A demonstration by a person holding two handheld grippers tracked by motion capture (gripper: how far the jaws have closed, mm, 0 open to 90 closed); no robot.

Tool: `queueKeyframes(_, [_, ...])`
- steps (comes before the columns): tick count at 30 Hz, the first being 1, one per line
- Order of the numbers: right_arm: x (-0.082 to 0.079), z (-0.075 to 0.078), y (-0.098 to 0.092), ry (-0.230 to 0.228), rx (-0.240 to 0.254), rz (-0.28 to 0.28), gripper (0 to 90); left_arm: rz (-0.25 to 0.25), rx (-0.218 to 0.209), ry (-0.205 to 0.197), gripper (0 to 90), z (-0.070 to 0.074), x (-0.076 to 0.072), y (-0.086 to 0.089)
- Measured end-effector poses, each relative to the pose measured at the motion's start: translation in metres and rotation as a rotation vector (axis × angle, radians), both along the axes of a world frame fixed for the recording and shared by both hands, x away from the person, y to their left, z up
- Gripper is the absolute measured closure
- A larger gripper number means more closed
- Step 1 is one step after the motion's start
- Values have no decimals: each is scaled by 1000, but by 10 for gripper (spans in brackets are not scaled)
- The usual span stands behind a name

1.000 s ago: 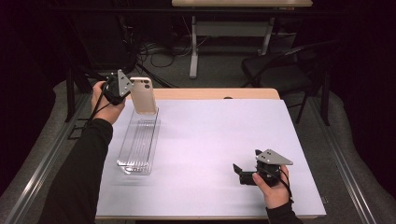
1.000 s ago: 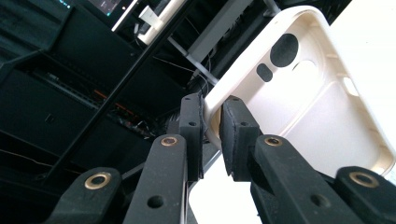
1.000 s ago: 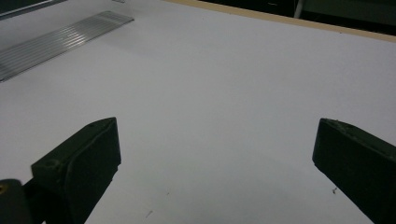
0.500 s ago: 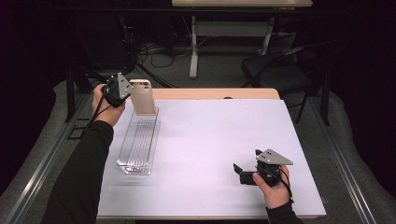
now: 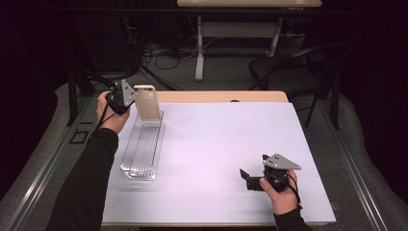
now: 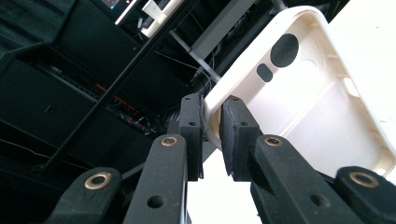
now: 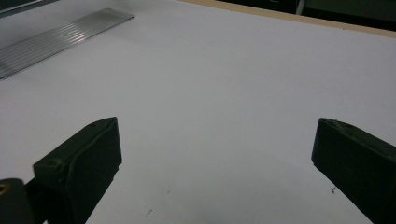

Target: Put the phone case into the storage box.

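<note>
A cream phone case (image 5: 146, 102) hangs upright over the far end of a clear ribbed tray (image 5: 142, 148) at the table's left. My left gripper (image 5: 131, 96) is shut on the case's edge. The left gripper view looks into the case's hollow inside (image 6: 308, 93), with its camera cut-outs, and the two pads (image 6: 191, 126) pinch its rim between them at the left gripper (image 6: 211, 127). My right gripper (image 5: 245, 178) rests low on the white table near the front right, and its jaws stand wide apart with nothing between them, the right gripper (image 7: 217, 154) over bare table.
The white table top (image 5: 231, 139) has a wooden far edge (image 5: 221, 96). The tray's ribbed end (image 7: 56, 39) lies far off in the right gripper view. Behind the table stand a chair (image 5: 293, 72), desk legs and cables on the floor.
</note>
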State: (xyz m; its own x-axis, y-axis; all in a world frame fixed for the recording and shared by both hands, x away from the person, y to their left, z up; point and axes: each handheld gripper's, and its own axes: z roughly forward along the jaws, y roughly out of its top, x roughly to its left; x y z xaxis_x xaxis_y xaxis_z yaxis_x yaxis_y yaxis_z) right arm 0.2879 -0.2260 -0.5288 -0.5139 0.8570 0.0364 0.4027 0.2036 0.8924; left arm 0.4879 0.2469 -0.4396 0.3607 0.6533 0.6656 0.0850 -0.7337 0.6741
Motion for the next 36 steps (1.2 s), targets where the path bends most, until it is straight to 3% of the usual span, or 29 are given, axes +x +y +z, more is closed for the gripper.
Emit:
queueKeyframes(19, [0,-2,-1,12,5,-1,13,-11,24,-2,798,-20,4,-11])
queueKeyframes(36, [1,-4,1,18,-1,8,14,5,4,-15,797,-27,1,-6])
